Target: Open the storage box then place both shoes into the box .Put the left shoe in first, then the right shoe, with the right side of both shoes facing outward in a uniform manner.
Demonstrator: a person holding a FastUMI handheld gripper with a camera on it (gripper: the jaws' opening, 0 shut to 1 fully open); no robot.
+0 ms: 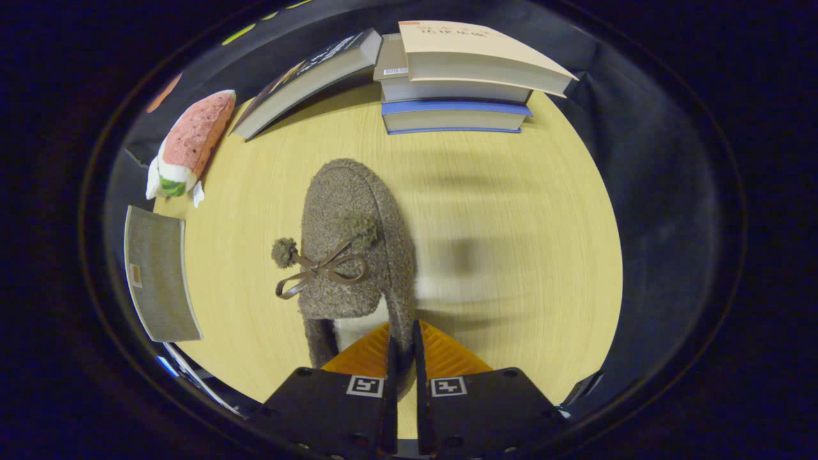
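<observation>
The claw (402, 348) has two orange fingers (361, 354) with ribbed faces, narrowing toward their tips, each edged by a thin black strip on its inner side. They sit on two flat black blocks, each bearing a small square black-and-white marker and round screw holes near the corners.

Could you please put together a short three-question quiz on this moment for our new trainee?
1. True or false: the gripper fingers are closed on the brown shoe's side wall.
2. What lies beyond the shoe on the wooden table? A) a stack of books B) a kettle C) a plate
3. Fill in: the plush toy lies beside the leaning ____.

Key:
1. True; both orange fingers press the shoe's collar edge near the heel.
2. A, the stack of books.
3. book.
</observation>
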